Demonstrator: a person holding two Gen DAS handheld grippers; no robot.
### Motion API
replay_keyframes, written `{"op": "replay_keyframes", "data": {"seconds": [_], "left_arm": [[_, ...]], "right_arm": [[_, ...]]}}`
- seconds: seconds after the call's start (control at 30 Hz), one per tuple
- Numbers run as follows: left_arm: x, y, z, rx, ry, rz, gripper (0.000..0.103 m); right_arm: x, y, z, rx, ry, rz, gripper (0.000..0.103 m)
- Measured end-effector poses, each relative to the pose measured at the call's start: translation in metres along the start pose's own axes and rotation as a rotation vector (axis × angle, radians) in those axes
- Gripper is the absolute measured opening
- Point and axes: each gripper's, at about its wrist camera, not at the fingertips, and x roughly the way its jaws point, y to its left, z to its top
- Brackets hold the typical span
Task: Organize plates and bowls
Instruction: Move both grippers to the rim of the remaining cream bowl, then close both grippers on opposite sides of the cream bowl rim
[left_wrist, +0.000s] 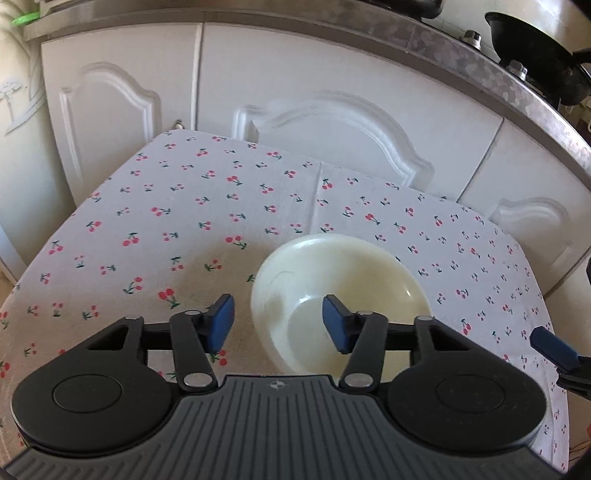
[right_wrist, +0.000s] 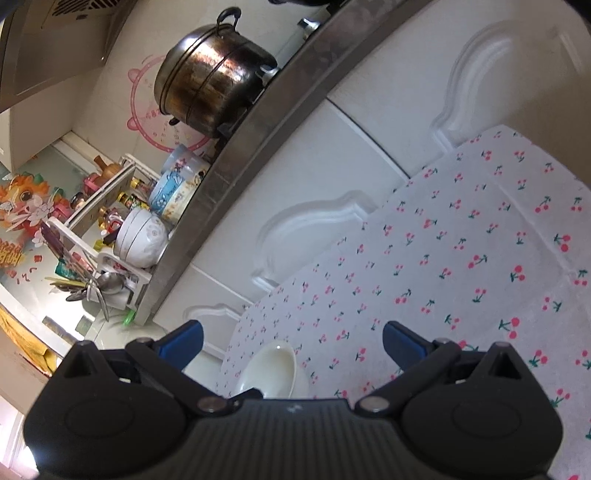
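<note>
Your work surface is a small counter (left_wrist: 184, 229) covered by a white cloth printed with red cherries, pushed close against white cabinet doors (left_wrist: 122, 92) with raised arched panels. Above those doors runs a steel worktop edge (left_wrist: 509, 85); a black pan (left_wrist: 532, 40) sits on the hob at the upper right of the left view.

The bowl (left_wrist: 347, 280), cream and empty, stands upright on the cloth near your side of the counter. Your left tongs (left_wrist: 279, 323) straddle its near-left rim: the right pad sits over the inside of the bowl, the left pad outside it over the cloth. The pads stand apart and neither one is pressing on the rim.

Your right tongs (right_wrist: 293, 341) are rolled to one side and spread wide with nothing between them; the bowl (right_wrist: 269, 369) shows low between their arms.

In the right view, a large tarnished steel pot (right_wrist: 210, 81) with a lid stands on the worktop. Farther along is a white rack (right_wrist: 110, 266) with stacked bowls, spoons and small bottles, and a cartoon sticker (right_wrist: 26, 199) on the wall.
</note>
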Motion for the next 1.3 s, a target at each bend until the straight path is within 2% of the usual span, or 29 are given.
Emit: {"op": "replay_keyframes", "data": {"seconds": [0.23,0.73,0.97,1.0,1.2,1.3], "left_arm": [[0.008,-0.012,-0.001,0.033,0.009,-0.024,0.046],[0.007,-0.06,-0.015,0.204,0.068,-0.231,0.042],[0.022,-0.063,-0.003,0.19,0.036,-0.169,0.046],[0.019,-0.054,0.001,0.185,0.031,-0.164,0.046],[0.034,-0.06,0.007,0.202,0.044,-0.159,0.044],[0.035,-0.065,0.009,0.223,0.045,-0.158,0.037]], "right_arm": [[0.005,-0.002,-0.001,0.01,0.027,0.015,0.103],[0.011,0.0,-0.004,0.036,0.083,0.055,0.103],[0.01,-0.005,-0.003,0.07,0.086,0.036,0.103],[0.011,-0.005,-0.003,0.077,0.086,0.034,0.103],[0.013,-0.013,-0.003,0.121,0.105,0.023,0.103],[0.012,-0.012,-0.004,0.118,0.105,0.023,0.103]]}}
